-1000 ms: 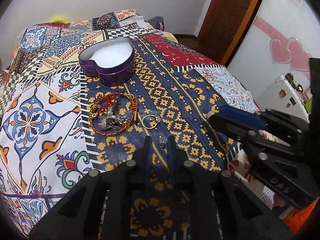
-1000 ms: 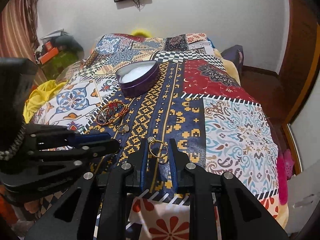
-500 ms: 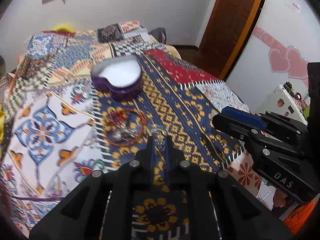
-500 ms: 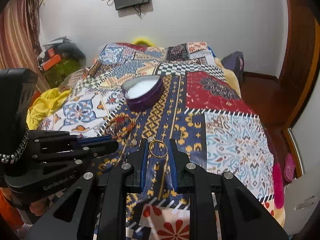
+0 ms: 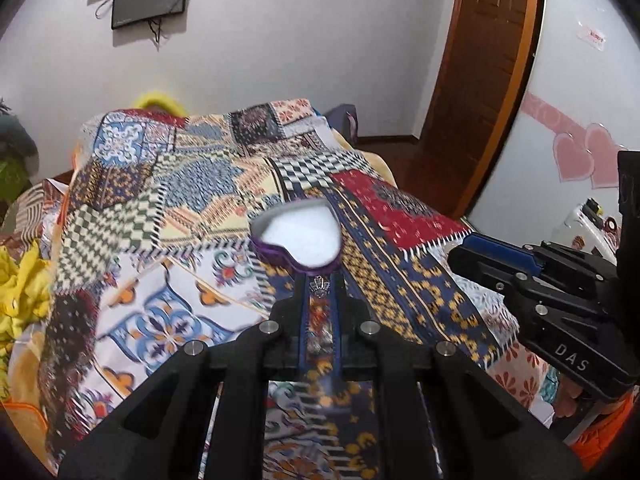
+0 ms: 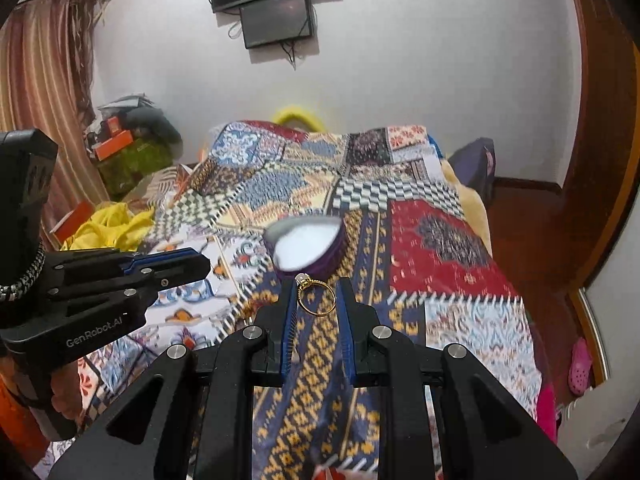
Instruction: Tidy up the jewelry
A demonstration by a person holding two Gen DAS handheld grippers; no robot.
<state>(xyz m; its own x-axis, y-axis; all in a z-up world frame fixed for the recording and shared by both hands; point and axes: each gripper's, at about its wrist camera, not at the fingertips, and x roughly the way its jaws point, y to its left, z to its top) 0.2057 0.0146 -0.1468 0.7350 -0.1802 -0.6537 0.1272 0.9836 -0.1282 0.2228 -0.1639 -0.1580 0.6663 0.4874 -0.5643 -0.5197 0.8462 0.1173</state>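
A purple heart-shaped box with white lining sits open on the patterned bedspread; it also shows in the right wrist view. My left gripper is shut on a small silver ring, held in the air just short of the box. My right gripper is shut on a gold ring with a pale stone, also raised near the box. Each gripper shows in the other's view, the right one and the left one. The bracelet pile is mostly hidden behind my left fingers.
The patchwork bedspread covers the bed. Yellow cloth and clutter lie to the left. A wooden door stands at the right, and a screen hangs on the far wall.
Both grippers have lifted off the bedspread with their rings and risen, tilting up toward the heart box. The box now sits just beyond both sets of fingertips.
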